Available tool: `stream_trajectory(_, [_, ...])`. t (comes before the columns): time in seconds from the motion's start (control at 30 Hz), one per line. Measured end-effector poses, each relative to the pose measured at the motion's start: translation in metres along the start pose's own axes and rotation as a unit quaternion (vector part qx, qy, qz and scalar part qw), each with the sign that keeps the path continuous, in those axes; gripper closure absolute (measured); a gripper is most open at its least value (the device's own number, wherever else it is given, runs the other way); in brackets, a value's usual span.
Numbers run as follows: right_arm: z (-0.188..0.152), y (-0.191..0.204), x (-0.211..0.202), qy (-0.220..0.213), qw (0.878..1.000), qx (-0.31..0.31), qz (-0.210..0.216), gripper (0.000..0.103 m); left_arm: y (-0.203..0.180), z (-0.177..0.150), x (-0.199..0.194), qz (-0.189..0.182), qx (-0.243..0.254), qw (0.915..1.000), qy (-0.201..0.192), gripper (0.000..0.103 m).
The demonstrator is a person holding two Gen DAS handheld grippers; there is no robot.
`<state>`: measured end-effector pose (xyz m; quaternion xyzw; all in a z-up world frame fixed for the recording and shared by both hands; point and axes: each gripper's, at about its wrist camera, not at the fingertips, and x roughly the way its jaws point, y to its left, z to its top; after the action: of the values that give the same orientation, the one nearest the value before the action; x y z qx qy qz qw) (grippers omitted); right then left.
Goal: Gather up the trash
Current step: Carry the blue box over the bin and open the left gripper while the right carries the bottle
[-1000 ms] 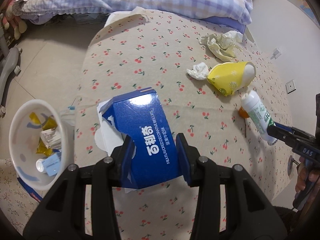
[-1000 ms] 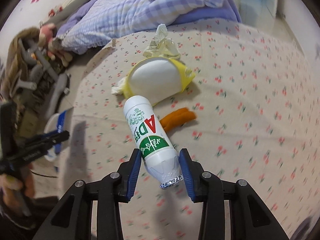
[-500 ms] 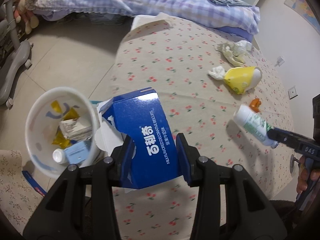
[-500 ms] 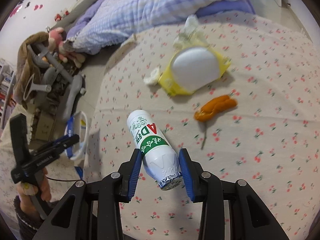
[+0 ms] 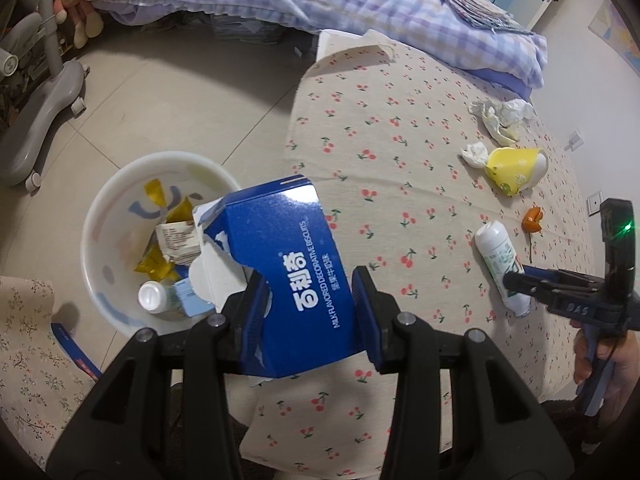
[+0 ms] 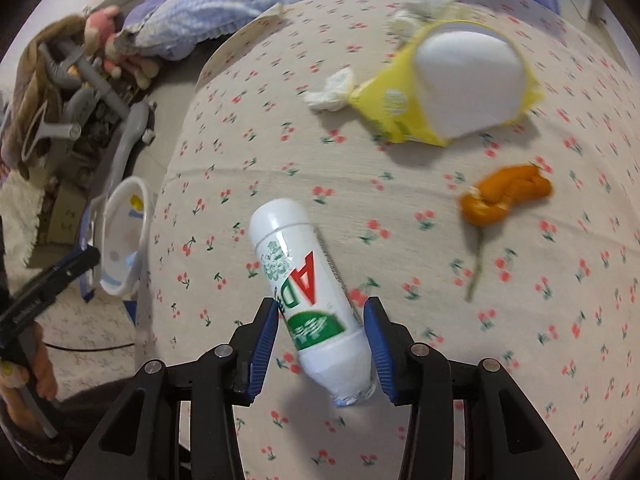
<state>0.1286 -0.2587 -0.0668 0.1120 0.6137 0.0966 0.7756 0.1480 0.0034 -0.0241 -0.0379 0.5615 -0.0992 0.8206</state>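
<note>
Blue biscuit box [image 5: 288,268], clamped in the left gripper [image 5: 312,308], points its torn end toward the white bin [image 5: 100,216] just beyond; the right gripper [image 6: 320,340], farther off over the table, grips the white bottle [image 6: 308,292].

This was a home bedroom: a checked quilt [image 5: 360,4] lay heaped on a bed, soft toys [image 6: 120,48] sat nearby, and a cherry-print tablecloth [image 5: 400,152] covered a table over tiled floor [image 5: 160,100].

One blue biscuit box [image 5: 288,264], one white bottle [image 6: 308,292], one yellow wrapper [image 6: 444,92], one orange peel [image 6: 504,194]. Two crumpled tissues [image 5: 474,155] [image 5: 502,118]. One white bin [image 5: 100,216], two grippers [image 5: 312,304] [image 6: 320,344].
</note>
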Motion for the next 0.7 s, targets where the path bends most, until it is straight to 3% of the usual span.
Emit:
stream_trajectory(0.17, [0.003,0.018,0.016,0.003,0.999,-0.037,-0.034,0.061,0.017,0.0,-0.007,-0.004,-0.022,0.9997,-0.008,0.059])
stream_trajectory(0.7, [0.03,0.091,0.0,-0.038,0.997,-0.039,0.058,0.064,0.091,0.007,-0.018,-0.019,-0.103,0.9932,-0.051,0.057])
